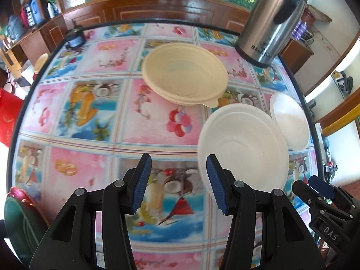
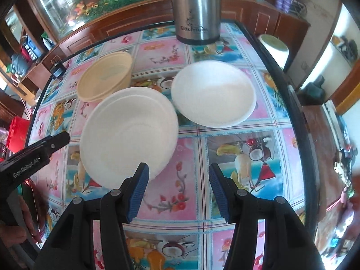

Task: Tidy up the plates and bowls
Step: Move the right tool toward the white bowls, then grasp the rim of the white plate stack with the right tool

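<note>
Round table [image 1: 74, 121] under a bright fruit-print cover

On it: a cream bowl stack [image 1: 184, 74], a white plate stack [image 1: 245, 144], a white bowl [image 1: 290, 126], a steel kettle [image 1: 267, 20], a small dark object [image 1: 75, 37] at the far edge.

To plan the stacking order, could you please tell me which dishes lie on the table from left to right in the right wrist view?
Cream plastic bowl stack → wide white disposable plate → white foam bowl.

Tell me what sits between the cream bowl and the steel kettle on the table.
Nothing: in the right wrist view only bare patterned tablecloth lies between the cream bowl and the steel kettle. The left wrist view shows the same.
</note>
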The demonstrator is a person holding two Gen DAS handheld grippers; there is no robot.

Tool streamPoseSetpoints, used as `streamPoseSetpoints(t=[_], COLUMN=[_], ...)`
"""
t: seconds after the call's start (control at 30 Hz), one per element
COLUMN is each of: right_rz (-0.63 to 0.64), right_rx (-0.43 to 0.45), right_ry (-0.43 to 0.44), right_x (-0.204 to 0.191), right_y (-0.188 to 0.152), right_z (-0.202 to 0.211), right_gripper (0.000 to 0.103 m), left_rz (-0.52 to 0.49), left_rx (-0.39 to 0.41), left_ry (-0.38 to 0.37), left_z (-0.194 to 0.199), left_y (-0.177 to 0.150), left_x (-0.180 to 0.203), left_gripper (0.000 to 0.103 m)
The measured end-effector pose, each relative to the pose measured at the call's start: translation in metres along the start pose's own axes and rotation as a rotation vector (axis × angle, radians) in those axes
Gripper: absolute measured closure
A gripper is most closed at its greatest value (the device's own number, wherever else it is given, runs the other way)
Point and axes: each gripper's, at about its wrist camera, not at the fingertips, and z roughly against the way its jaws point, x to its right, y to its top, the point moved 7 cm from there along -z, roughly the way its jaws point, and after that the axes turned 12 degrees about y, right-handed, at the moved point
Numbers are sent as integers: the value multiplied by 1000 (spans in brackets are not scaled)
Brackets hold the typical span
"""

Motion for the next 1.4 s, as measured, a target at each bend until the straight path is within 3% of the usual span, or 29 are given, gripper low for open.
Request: streamPoseSetpoints(t=[0.27, 1.2, 1.4], right_rz=[-72, -34, -32], right_rx=[-43, -100, -110], right_ry=[66, 65, 71], right_x=[14, 16, 15], right_y=[9, 25, 25], right_z=[-27, -58, -63], right_gripper=[47, 48, 69], left_rz=[-8, -26, -39], left_rx=[-49, -86, -76], left_ry=[-5, 20, 21], left_z=[-24, -53, -54], left_y=[6, 5, 5], left_x=[24, 44, 46], left_gripper=[52, 52, 52])
